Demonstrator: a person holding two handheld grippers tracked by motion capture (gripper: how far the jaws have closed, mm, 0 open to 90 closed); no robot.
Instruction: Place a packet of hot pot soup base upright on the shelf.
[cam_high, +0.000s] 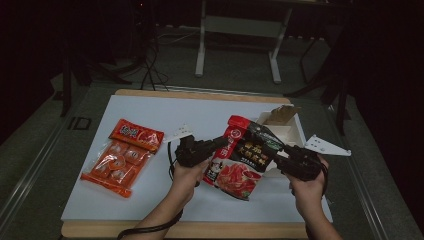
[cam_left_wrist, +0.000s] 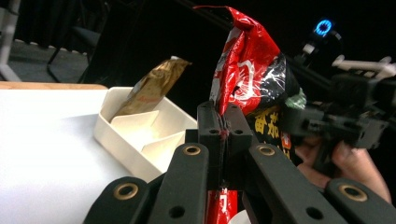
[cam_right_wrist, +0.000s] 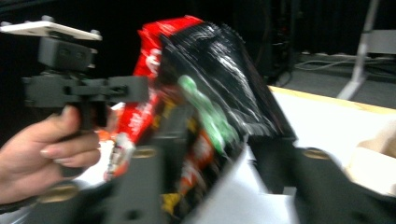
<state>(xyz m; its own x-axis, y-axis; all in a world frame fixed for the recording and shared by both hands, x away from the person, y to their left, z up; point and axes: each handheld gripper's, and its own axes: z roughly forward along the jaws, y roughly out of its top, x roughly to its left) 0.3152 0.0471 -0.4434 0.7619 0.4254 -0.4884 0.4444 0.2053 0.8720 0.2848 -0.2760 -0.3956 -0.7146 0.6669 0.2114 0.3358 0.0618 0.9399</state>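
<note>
- The left hand-held gripper (cam_high: 216, 144) has its jaws pressed together on the left edge of the red-and-black sauce pouch (cam_high: 243, 155); the left gripper view shows the film pinched flat between the two black jaw tips.
- The right hand-held gripper (cam_high: 281, 148) sits at the pouch's right edge with the black side of the pouch between its jaws. That view is blurred, so I cannot tell whether the pads press on the film.
- The pouch stands tilted between the two hand-held grippers, its lower end at the counter (cam_high: 210, 115) and its top leaning toward the white divided tray (cam_high: 290, 131).
- The tray lies just behind and to the right of the pouch, touching or nearly touching it, and holds a brown-gold packet (cam_high: 281, 114) upright in its far compartment.
- An orange snack pack (cam_high: 122, 156) lies flat on the counter, well apart to the left of the pouch.
- The person's two hands come in from below the pouch, one on each side.
</note>
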